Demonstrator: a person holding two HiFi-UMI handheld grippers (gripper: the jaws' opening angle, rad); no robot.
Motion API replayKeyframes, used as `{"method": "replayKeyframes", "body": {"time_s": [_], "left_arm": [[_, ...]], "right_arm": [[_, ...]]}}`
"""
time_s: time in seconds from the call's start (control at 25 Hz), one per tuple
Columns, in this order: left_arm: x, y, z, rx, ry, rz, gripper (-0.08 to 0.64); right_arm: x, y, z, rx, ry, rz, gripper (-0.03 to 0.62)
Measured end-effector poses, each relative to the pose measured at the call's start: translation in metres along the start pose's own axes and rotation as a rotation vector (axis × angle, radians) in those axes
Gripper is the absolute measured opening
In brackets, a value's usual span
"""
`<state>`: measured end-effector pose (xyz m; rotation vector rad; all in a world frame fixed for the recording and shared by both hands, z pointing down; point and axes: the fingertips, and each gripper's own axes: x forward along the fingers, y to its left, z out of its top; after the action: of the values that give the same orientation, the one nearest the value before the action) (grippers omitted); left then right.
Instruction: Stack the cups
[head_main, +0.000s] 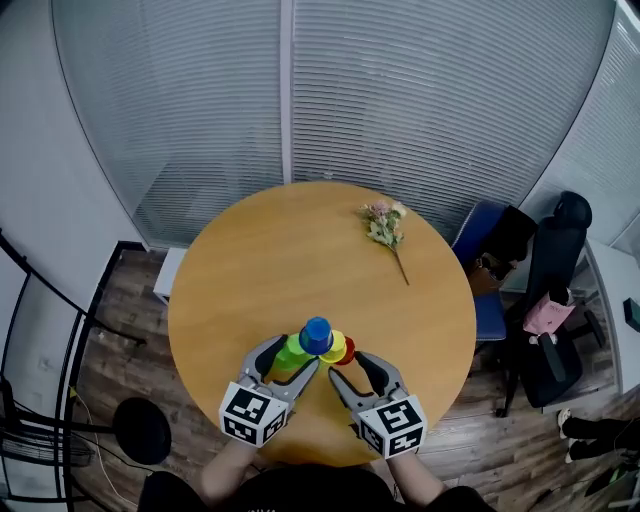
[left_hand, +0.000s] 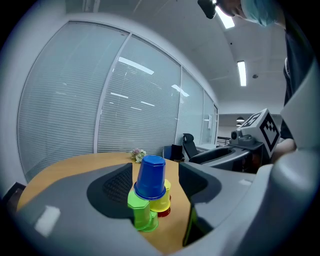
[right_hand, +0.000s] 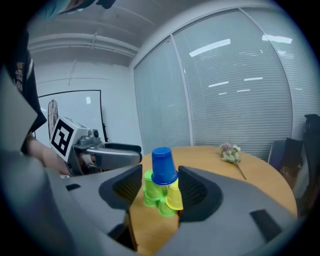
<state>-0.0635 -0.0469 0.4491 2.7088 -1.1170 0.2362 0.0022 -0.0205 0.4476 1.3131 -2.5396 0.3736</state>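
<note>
On the round table's near side, the blue cup caps the cup pyramid, mouth down, axis upright, while the left gripper and right gripper gape, gripping nothing.

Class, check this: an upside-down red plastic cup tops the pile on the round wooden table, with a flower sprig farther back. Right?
No: the upside-down cup on top is the blue plastic cup, not red, as the left gripper view shows. The round wooden table and flower sprig are as stated.
</note>
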Motion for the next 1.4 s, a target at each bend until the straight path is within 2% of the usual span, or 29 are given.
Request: {"method": "replayKeyframes", "body": {"time_s": [0.16,0.32,0.6,0.68,0.84,1.04,1.4], "left_arm": [[-0.018,-0.009,0.000,0.013,-0.014,-0.049,0.275],[-0.030,-0.018,-0.002,0.024,-0.021,-0.066,0.268],[-0.055,-0.046,-0.004,0.031,-0.039,-0.026,0.128],[-0.062,-0.058,-0.007,0.023,-0.037,-0.006,0.066],[-0.077,-0.085,-0.010,0.010,-0.046,0.027,0.023],[-0.098,-0.116,-0.019,-0.019,-0.060,0.076,0.011],[-0.131,-0.164,-0.045,-0.034,-0.045,0.097,0.011]], "right_arm": [[-0.009,0.014,0.005,0.009,-0.061,-0.059,0.214],[-0.020,0.024,0.005,-0.003,-0.093,-0.081,0.142],[-0.049,0.036,-0.004,-0.022,-0.108,-0.071,0.078],[-0.061,0.038,-0.009,-0.016,-0.107,-0.057,0.055],[-0.089,0.043,-0.019,-0.013,-0.101,-0.032,0.037],[-0.123,0.053,-0.033,-0.026,-0.096,0.002,0.034],[-0.165,0.071,-0.065,-0.007,-0.075,0.022,0.029]]}}
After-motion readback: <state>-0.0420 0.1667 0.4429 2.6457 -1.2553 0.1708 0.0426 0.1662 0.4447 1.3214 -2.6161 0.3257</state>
